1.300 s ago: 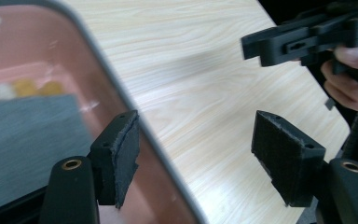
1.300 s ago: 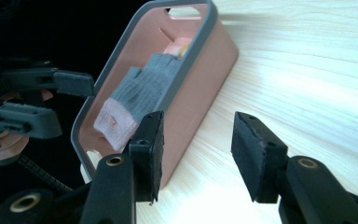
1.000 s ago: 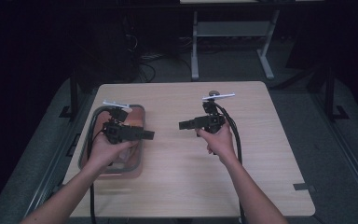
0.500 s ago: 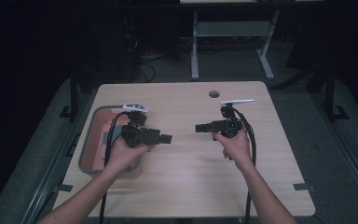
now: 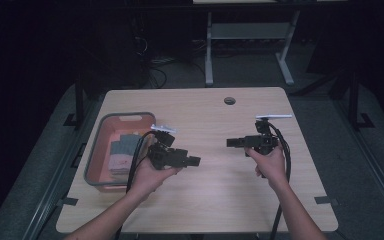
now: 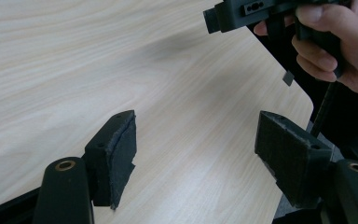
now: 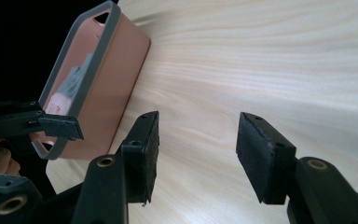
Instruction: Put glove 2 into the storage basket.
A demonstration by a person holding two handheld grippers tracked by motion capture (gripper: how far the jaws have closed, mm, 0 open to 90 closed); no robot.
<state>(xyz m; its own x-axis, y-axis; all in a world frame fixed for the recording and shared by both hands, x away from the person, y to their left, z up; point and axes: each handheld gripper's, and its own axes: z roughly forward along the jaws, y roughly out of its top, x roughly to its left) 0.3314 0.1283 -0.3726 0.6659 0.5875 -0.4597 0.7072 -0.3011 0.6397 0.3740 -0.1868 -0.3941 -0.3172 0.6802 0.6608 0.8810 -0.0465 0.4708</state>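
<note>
Above table (image 5: pixel 215 200) | left gripper (image 5: pixel 194 161): jaws apart, empty | right gripper (image 5: pixel 230 143): jaws apart, just widened, empty | bin (image 5: pixel 96 165) beside left gripper

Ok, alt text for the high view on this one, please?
A person holds the left gripper and the right gripper above a light wooden table, tips facing each other, both open and empty. A pink bin with a grey rim, holding folded cloths, sits at the table's left.

Both grippers over the table, facing each other

The tray (image 5: pixel 96 150) lies just left of the left gripper (image 5: pixel 194 161); the right gripper (image 5: pixel 231 143) is well apart, above bare table (image 5: pixel 215 200).
</note>
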